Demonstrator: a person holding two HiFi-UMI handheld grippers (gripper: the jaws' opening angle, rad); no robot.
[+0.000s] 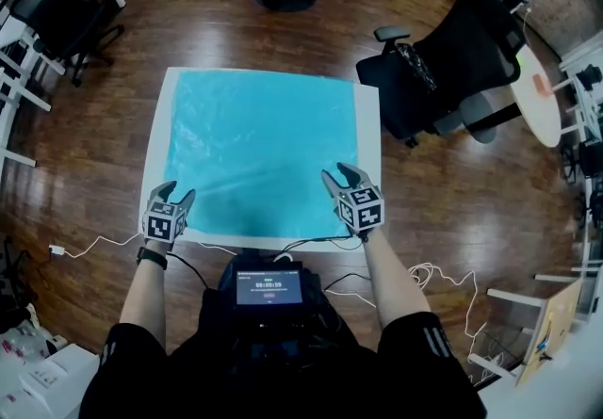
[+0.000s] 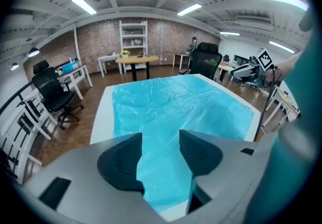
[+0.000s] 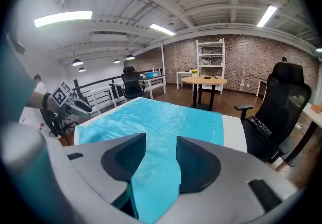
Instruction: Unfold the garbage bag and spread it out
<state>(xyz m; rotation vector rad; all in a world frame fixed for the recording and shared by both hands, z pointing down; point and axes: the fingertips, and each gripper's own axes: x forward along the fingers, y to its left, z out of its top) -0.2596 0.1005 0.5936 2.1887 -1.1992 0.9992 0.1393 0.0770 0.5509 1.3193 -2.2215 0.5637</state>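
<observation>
Now | task looks nearly done: the turquoise garbage bag (image 1: pixel 259 153) lies unfolded and flat across the white table (image 1: pixel 369 125) | your left gripper (image 1: pixel 175 191) and right gripper (image 1: pixel 337 172) hover at its near corners, jaws apart, gripping nothing | left: perhaps smoothing faint wrinkles.

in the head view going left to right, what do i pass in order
left gripper → garbage bag → right gripper → black office chair
</observation>
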